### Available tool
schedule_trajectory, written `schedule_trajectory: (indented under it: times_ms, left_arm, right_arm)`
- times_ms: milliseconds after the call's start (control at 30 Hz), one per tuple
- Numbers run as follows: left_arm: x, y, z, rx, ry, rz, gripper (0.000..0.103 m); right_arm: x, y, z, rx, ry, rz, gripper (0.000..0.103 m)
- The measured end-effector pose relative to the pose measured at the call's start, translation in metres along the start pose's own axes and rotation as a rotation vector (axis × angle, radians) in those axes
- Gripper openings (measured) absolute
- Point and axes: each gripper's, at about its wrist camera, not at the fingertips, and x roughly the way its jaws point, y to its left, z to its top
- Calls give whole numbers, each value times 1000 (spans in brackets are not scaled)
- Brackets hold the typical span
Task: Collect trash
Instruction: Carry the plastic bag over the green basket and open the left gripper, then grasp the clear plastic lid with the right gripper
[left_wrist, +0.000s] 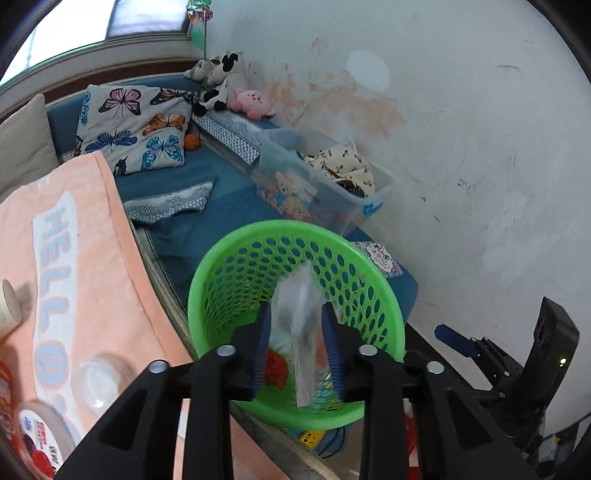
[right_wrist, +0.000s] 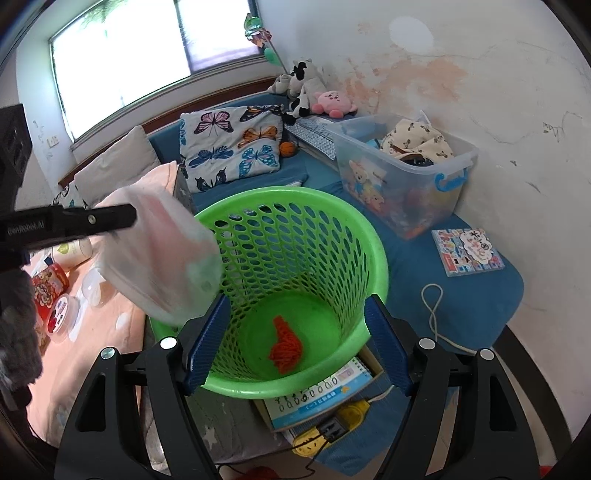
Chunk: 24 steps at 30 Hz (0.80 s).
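A green perforated basket (left_wrist: 373, 291) (right_wrist: 354, 236) stands by the bed, with a red-orange net scrap (right_wrist: 286, 345) on its bottom. My left gripper (left_wrist: 297, 350) hangs over the basket's mouth, with a clear plastic bag (left_wrist: 297, 325) between its fingers. The bag (right_wrist: 166, 254) looks blurred in the right wrist view, at the basket's left rim; whether the jaws still press it I cannot tell. My right gripper (right_wrist: 295, 345) is open, with its blue pads (right_wrist: 207, 339) on either side of the basket's near rim.
A peach towel (left_wrist: 85, 258) lies on the left with a clear lid (left_wrist: 98, 382), cups and snack tubs (right_wrist: 59, 314). A clear storage bin (right_wrist: 402, 173), pillows, plush toys and a sticker book (right_wrist: 467, 251) lie on the blue bed. A booklet and yellow power strip (right_wrist: 325, 428) lie under the basket.
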Motion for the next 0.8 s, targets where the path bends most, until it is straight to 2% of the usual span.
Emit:
schedule_trajectory:
  times_ms: [33,100,233,367,600,800]
  left_arm:
    - [-1,0,-2,7,3,-4,33]
    - [-5,-1,-5,14,-1,8,55]
    - [-25,3,-12,36,-31,37,55]
    - [-53,20,-21,11,-66,78,56]
    - [-112,63,-48,-47,-128,240,57]
    - [-160,103,-72,-114,-186,375,65]
  right_arm:
    - [0,1,0,-1,0,1,75]
    - [-1,3,-1,-3,1,5,75]
    - [-2,10,0,-16,2,19,75]
    - [-5,26,2,-52,-1,48,75]
    - [-3,71,6,-138,2,119,76]
    - [2,121,9,-230,6,190,77]
